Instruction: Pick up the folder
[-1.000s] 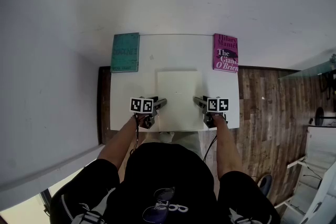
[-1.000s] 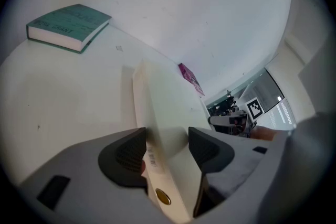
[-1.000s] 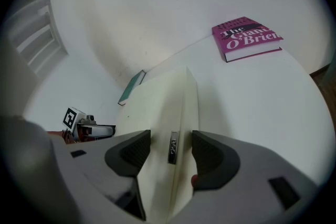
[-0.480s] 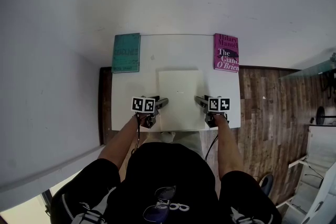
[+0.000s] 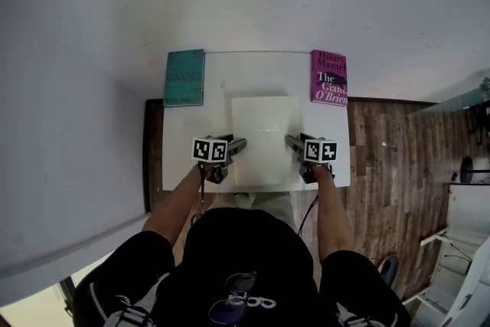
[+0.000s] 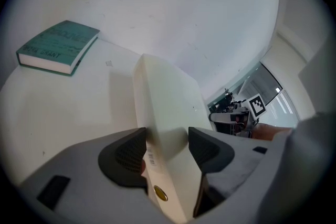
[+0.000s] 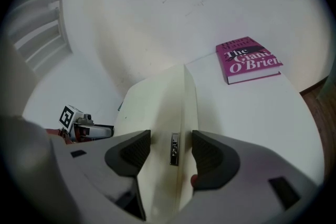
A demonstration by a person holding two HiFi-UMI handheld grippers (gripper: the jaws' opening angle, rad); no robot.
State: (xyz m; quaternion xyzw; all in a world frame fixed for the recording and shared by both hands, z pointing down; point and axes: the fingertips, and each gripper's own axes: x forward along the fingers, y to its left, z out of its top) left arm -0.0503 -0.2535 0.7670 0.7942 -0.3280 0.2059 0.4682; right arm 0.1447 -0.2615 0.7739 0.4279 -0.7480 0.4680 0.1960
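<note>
A cream folder (image 5: 265,138) hangs flat above the white table (image 5: 222,80), held at both side edges. My left gripper (image 5: 239,143) is shut on its left edge, and the folder (image 6: 167,113) runs away between the dark pads (image 6: 127,153). My right gripper (image 5: 291,140) is shut on the right edge; here the folder (image 7: 163,128) shows a small metal clasp between the pads (image 7: 206,155). Each gripper view shows the other gripper across the folder.
A teal book (image 5: 184,76) lies at the table's far left corner and a magenta book (image 5: 329,77) at its far right corner. A white wall rises behind the table. Wooden floor (image 5: 390,172) lies to the right.
The folder has risen off the table and sits a little further from me, both grippers staying shut on its edges.
</note>
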